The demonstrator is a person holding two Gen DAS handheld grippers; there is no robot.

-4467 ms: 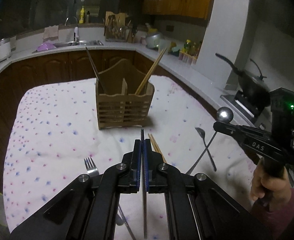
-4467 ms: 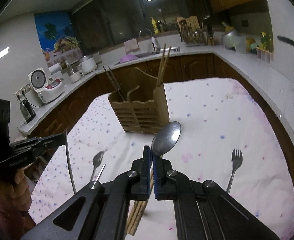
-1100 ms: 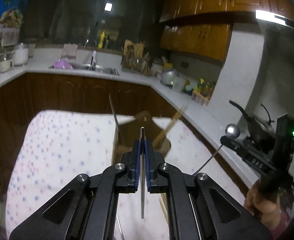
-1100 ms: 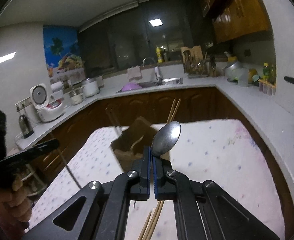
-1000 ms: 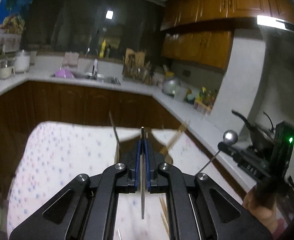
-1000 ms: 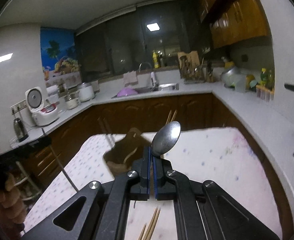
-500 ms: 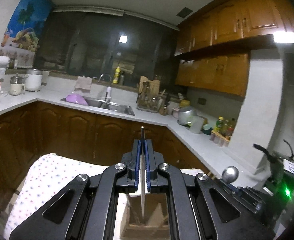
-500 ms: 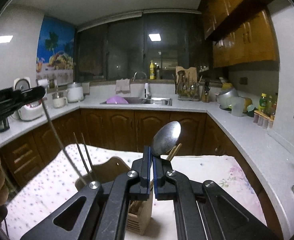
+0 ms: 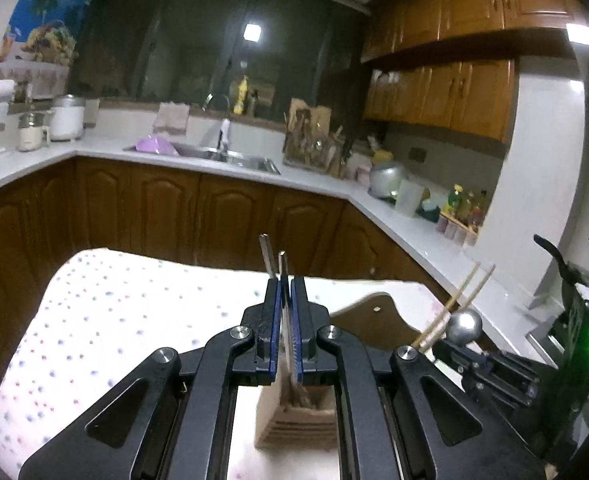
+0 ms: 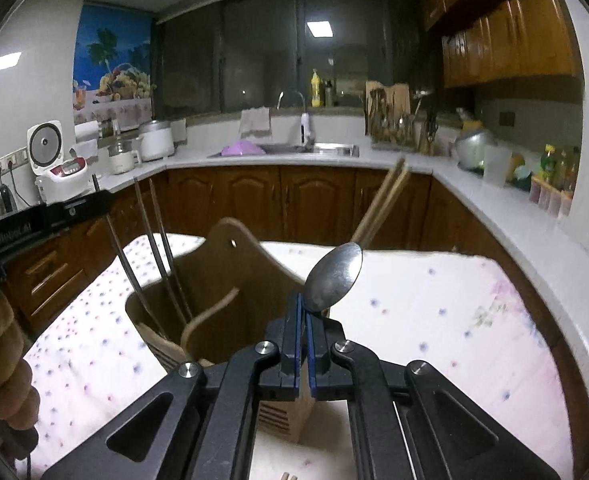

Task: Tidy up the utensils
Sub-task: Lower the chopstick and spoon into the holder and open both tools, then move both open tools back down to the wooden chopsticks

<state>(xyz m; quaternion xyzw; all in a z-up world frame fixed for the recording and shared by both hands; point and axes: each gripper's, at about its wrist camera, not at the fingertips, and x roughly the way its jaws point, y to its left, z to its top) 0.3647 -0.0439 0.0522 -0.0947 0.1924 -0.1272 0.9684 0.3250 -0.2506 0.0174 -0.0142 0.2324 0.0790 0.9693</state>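
Both grippers are clamped tight on a utensil. Left gripper (image 9: 285,322) pinches a thin metal stick (image 9: 281,276), maybe a chopstick, though the view is too blurry to be sure. Right gripper (image 10: 305,334) pinches a spoon (image 10: 335,278), bowl end up. Just under both sits the wooden holder (image 10: 218,280) on the dotted cloth (image 10: 434,320).

I think this is the drop-in step. Next, each utensil should go down into its own slot, then the jaws let go.

Metal sticks (image 10: 156,248) already stand in the holder's left slot, and wooden chopsticks (image 10: 382,204) lean out behind it. The tall middle handle wall is close, so go straight down. Cloth around the holder has room.
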